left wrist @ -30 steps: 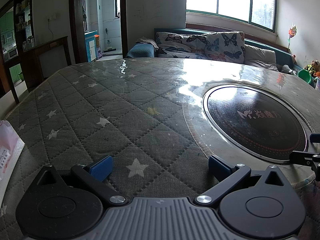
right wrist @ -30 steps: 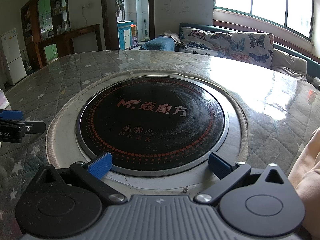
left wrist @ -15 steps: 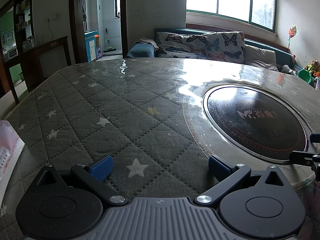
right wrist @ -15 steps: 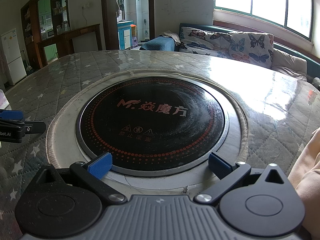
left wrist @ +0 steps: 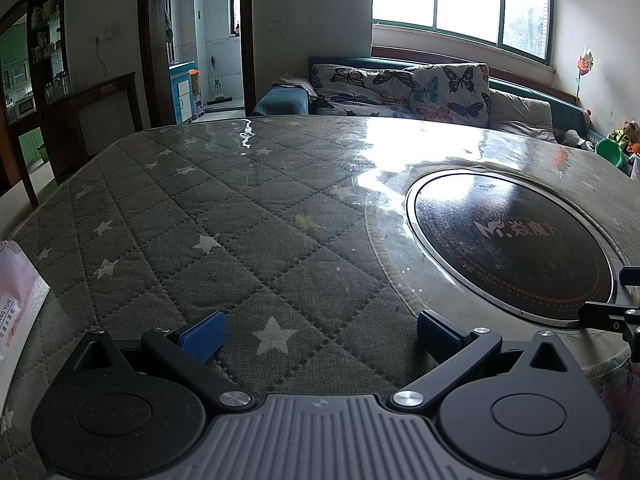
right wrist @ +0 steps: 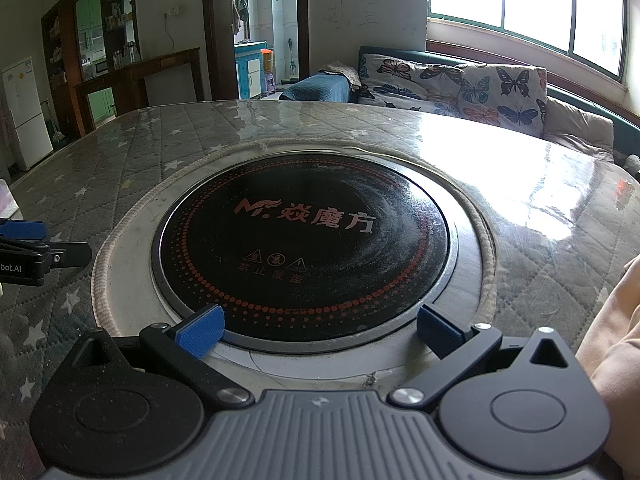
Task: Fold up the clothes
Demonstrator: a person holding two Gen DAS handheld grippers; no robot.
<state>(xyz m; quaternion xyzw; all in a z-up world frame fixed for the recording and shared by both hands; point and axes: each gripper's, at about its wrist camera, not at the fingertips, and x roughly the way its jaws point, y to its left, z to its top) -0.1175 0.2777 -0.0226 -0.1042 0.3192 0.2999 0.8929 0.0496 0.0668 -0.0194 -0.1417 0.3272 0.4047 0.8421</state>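
Grey star-quilted desk (left wrist: 240,240) cover under left gripper (left wrist: 318,334) | fingers (left wrist: 202,336) spread wide, empty | right gripper (right wrist: 318,330) likewise, over induction hob (right wrist: 304,248) | peach garment (right wrist: 616,344) just right of right fingers | nothing changed since a second ago; folding not started

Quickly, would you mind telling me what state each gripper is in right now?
Left gripper: open, holding nothing, over the quilted table cover.
Right gripper: open, holding nothing, over the round cooktop.
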